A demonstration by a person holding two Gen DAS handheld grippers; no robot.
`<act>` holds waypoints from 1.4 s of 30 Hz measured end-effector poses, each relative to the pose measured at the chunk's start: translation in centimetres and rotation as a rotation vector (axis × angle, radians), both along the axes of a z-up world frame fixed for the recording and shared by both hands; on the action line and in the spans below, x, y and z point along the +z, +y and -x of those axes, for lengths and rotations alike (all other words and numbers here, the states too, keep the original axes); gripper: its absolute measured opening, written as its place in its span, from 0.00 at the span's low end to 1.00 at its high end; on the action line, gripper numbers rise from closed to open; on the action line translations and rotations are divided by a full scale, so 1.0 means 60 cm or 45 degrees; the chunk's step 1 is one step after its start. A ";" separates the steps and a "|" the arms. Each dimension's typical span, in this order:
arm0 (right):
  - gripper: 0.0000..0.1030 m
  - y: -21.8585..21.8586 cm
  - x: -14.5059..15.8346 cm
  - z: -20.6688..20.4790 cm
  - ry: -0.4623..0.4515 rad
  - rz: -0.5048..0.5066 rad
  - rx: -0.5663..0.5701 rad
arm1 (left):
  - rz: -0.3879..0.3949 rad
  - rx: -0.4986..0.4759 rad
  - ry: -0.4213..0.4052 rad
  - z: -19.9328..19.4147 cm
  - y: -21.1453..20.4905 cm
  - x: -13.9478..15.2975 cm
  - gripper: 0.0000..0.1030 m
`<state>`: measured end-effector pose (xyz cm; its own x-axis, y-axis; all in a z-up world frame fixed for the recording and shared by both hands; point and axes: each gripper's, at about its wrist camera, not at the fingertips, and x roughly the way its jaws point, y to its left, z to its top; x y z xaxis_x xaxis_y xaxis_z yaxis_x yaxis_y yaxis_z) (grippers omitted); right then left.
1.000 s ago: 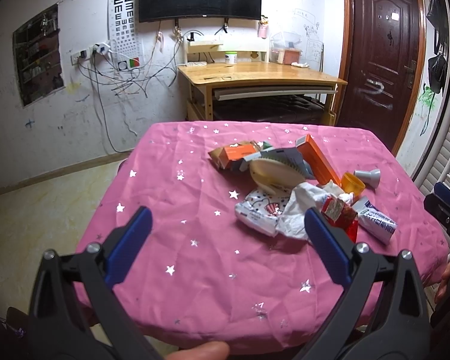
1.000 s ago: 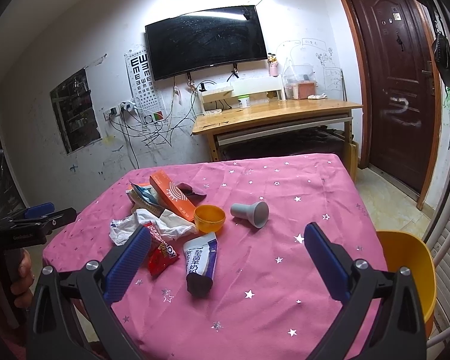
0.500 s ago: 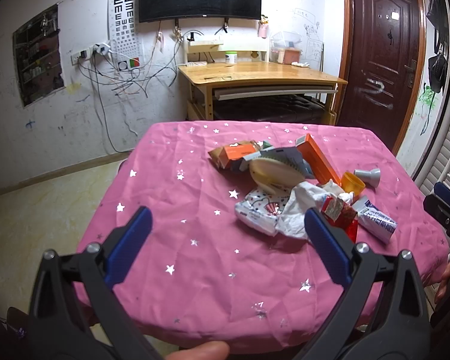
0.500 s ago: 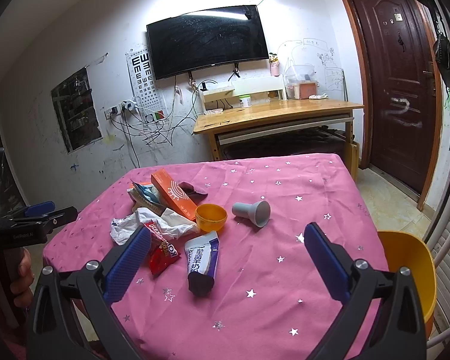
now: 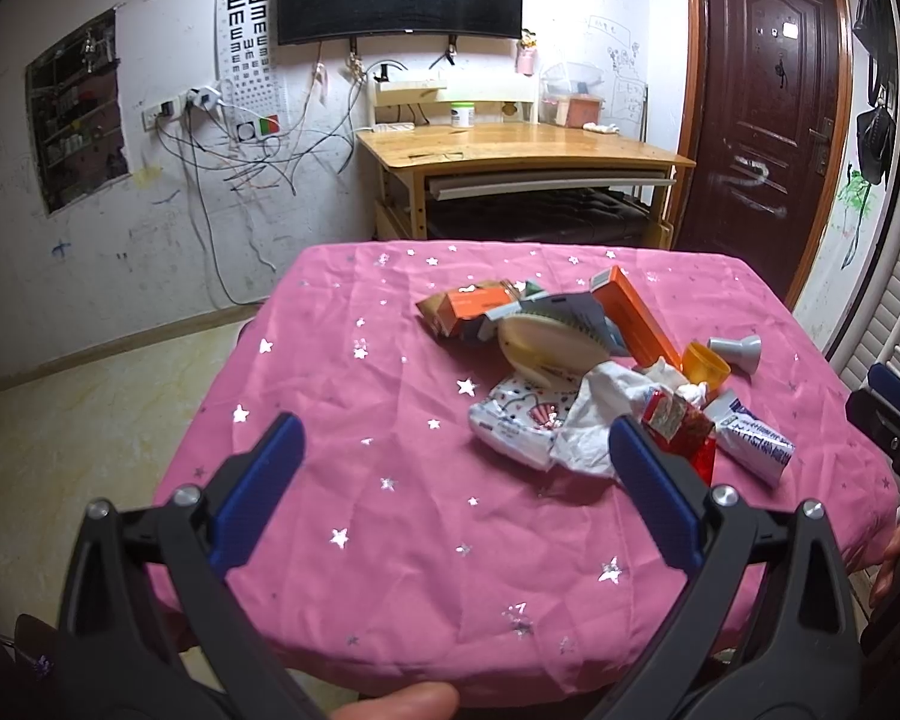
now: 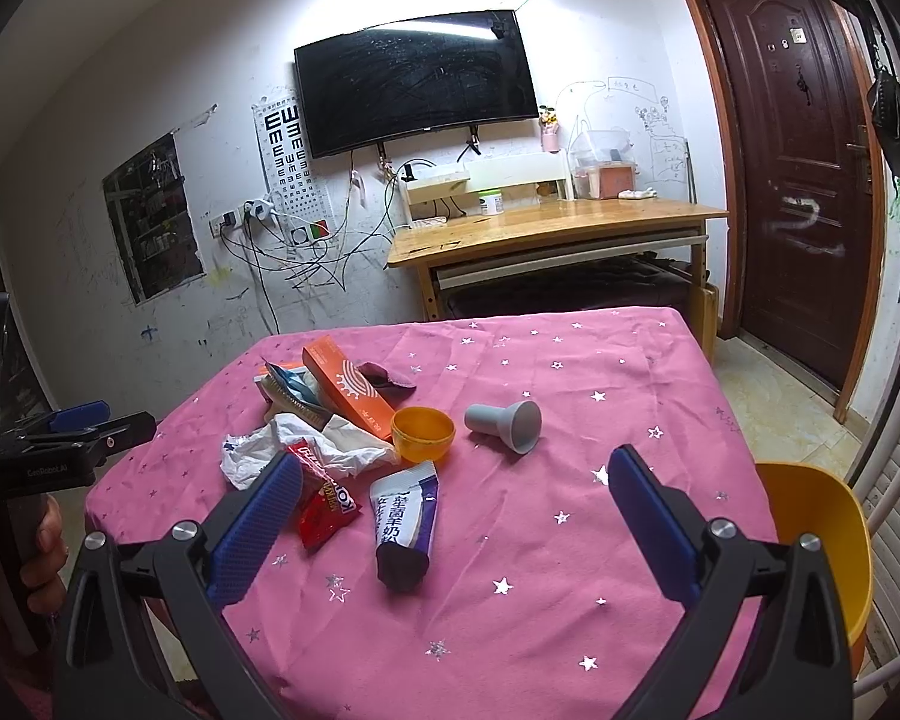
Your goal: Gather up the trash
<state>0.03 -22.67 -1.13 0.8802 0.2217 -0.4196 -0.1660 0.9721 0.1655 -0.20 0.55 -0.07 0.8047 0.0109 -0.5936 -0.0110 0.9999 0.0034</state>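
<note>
Since the earlier frames almost nothing has shifted: the right gripper (image 6: pixel 455 483) has only eased a little nearer the table, while the left gripper (image 5: pixel 456 462) hovers as before, both with jaws spread wide and empty, likely held back to choose a first piece. The trash sits heaped mid-frame on the pink star-spangled tablecloth (image 5: pixel 354 516): one crumpled white tissue (image 6: pixel 330 444), one red snack wrapper (image 6: pixel 324 504), one purple-and-white milk pouch (image 6: pixel 405 522), one orange plastic cup (image 6: pixel 423 433), one grey funnel-shaped cap (image 6: pixel 507 420) and a long orange carton (image 6: pixel 348 390). One yellow plastic bin (image 6: pixel 822 540), presumably their destination, waits at the right edge of the right wrist view.
</note>
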 end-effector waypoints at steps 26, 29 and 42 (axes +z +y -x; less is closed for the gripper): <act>0.93 -0.001 -0.004 -0.007 0.029 -0.002 0.019 | -0.005 -0.002 0.031 -0.014 -0.007 -0.013 0.94; 0.93 0.000 -0.006 -0.017 0.062 0.006 0.039 | 0.035 -0.062 0.083 -0.030 0.000 -0.020 0.94; 0.93 0.016 -0.045 -0.077 0.238 0.006 0.166 | -0.021 -0.015 0.240 -0.127 0.017 -0.071 0.94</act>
